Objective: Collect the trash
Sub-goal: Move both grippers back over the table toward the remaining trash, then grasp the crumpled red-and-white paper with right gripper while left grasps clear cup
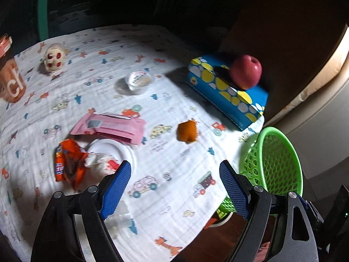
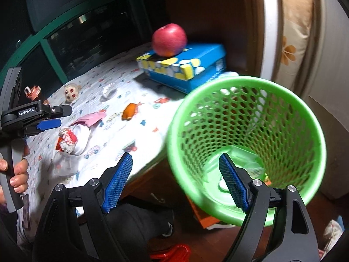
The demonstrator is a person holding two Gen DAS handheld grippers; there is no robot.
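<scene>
Wrapper (image 1: 69, 163) beside plate (image 1: 128, 150): light, crinkly, slippery; I pinch bunched middle. My left fingers (image 1: 122, 185) wide, right fingers (image 2: 231, 181) wide, both empty.

Each hand-held gripper (image 1: 175, 174) is black, with blue ridged pads (image 1: 116, 191), silver screws and white "GenRobot.AI" lettering (image 2: 26, 111).

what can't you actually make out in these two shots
- Contents of the green basket: right wrist view, blurred and partly behind the right hand-held gripper.
- Brown jar: left wrist view, cut off by the left edge, label unreadable.
- Clear item under the left hand-held gripper: its finger covers it.
- Orange wrapper: print too blurred to read.
</scene>
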